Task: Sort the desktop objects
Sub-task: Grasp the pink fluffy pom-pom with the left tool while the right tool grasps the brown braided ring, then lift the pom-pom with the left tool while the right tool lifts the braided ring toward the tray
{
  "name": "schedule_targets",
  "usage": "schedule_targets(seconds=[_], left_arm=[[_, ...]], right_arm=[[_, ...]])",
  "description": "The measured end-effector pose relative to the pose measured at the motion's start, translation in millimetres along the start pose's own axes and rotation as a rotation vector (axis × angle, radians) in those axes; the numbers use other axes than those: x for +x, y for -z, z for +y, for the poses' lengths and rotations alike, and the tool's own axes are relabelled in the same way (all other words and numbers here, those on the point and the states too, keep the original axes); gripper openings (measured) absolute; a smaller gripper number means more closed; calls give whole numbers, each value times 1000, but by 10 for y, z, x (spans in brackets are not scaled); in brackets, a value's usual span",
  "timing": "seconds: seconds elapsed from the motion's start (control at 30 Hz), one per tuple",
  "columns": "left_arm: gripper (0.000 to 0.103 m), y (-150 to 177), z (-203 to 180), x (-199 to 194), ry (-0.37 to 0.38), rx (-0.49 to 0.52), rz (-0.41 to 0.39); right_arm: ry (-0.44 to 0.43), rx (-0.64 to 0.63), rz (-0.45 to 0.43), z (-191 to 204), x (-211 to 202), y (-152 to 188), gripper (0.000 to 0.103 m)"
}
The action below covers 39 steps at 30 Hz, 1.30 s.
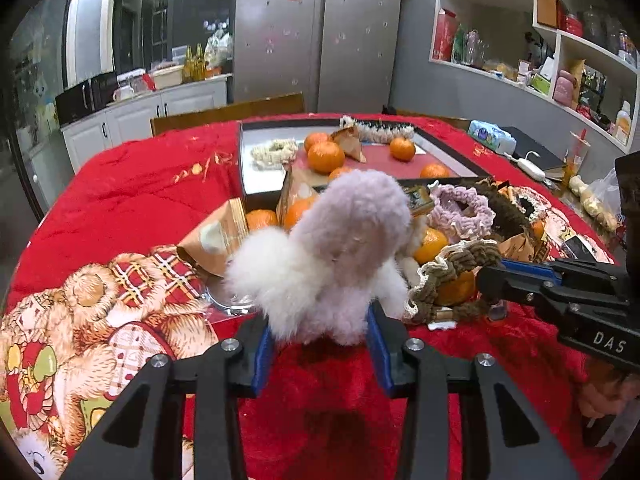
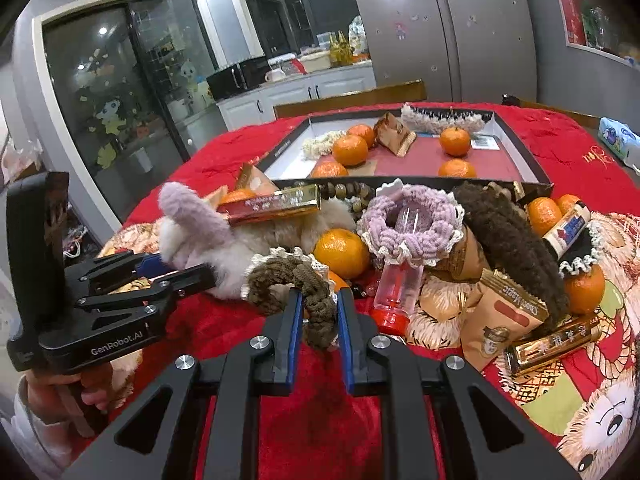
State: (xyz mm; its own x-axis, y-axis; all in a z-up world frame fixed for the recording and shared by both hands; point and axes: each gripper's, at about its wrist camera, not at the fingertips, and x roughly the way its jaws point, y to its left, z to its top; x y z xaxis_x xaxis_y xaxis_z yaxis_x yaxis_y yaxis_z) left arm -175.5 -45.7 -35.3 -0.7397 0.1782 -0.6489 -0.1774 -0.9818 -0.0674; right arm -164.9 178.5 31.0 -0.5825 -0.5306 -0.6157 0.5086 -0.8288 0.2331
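Observation:
My left gripper [image 1: 320,320] is shut on a fluffy white and lilac plush scrunchie [image 1: 336,248], held at the near edge of the pile; it also shows in the right wrist view [image 2: 192,224], with the left gripper [image 2: 188,270] at the left. My right gripper [image 2: 318,308] is shut on a brown and cream knitted scrunchie [image 2: 296,280], which also shows in the left wrist view [image 1: 452,276] next to the right gripper [image 1: 486,280]. A black-rimmed tray [image 2: 532,156] at the back holds tangerines [image 2: 350,149], a snack packet and scrunchies.
The red tablecloth [image 1: 132,192] carries a pile: tangerines [image 2: 342,252], a lilac knitted scrunchie [image 2: 408,224], a dark brown scrunchie [image 2: 508,240], a clear bottle with red cap [image 2: 396,292], gold bars [image 2: 276,204], snack packets [image 2: 504,320]. A wipes pack [image 1: 490,136] lies at the right edge.

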Motion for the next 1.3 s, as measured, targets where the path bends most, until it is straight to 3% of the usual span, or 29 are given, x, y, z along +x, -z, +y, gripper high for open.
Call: schedule_targets(seconds=[0.77,0.8,0.83,0.87,1.1,1.17,1.2,1.3], left_arm=[[39,57,-187,-655,-62,50,-202],[26,65,-206,-710,-65,52,-216],[7,71,-222,-772,-76,58,-232],[3,77,-239,-822,-88,56,-241],[1,242,-310,-765,-33,11,-153],[3,279,-353,-822,10,6,-161],[12,289,-373,-842,15,9,-164],[60,310,-510,-921,6,35,-165]], right_arm=[[-2,8,-221,-25,-626,-39,12],[-1,9,-227,-25,-643,-42,12],[-5,11,-232,-27,-665,-40,12],[-12,13,-236,-29,-678,-39,12],[-9,-15,-245,62,-757,74,12],[1,-16,-245,68,-780,107,13],[6,-13,-244,62,-792,118,13],[34,-10,-249,34,-841,154,14]])
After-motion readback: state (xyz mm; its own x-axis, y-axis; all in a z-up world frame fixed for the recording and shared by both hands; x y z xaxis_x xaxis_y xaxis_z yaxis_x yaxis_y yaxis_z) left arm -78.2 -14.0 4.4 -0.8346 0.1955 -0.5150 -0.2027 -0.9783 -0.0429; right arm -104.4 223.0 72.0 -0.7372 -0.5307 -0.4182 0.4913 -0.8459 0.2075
